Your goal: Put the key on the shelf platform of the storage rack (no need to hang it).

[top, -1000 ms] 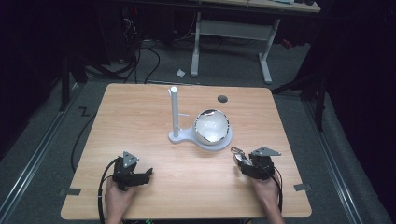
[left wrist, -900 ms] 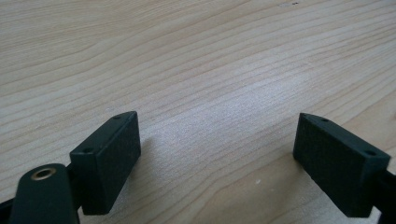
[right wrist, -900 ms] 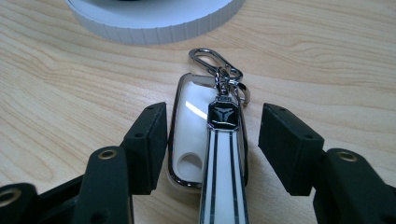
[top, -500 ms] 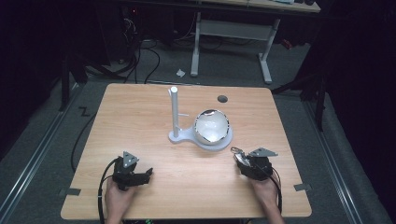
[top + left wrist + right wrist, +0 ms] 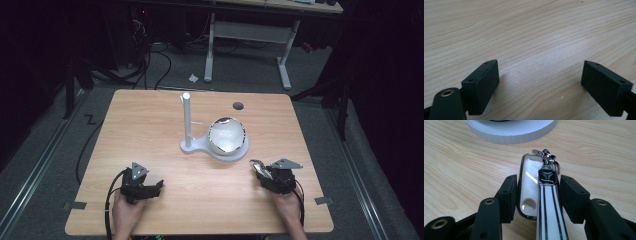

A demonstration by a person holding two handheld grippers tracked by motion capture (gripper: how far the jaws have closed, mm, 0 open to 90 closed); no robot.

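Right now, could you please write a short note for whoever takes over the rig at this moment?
Left gripper: jaws open, holding nothing, low over the bare wooden table.
Right gripper: jaws shut on the white key fob, its strap and metal clip pointing toward the white stand.
Stand: at mid-table, upright post with a small peg, shiny bowl on its round base.
Done: fob picked up.
Left: probably hang the fob on the peg; the left gripper may steady the stand.

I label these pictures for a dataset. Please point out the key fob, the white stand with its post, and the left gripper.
key fob (image 5: 531, 192): right gripper view, on its white face between the jaws.
white stand (image 5: 187, 117): high view, on its upright post.
left gripper (image 5: 540, 83): left gripper view, midway between its open jaws.
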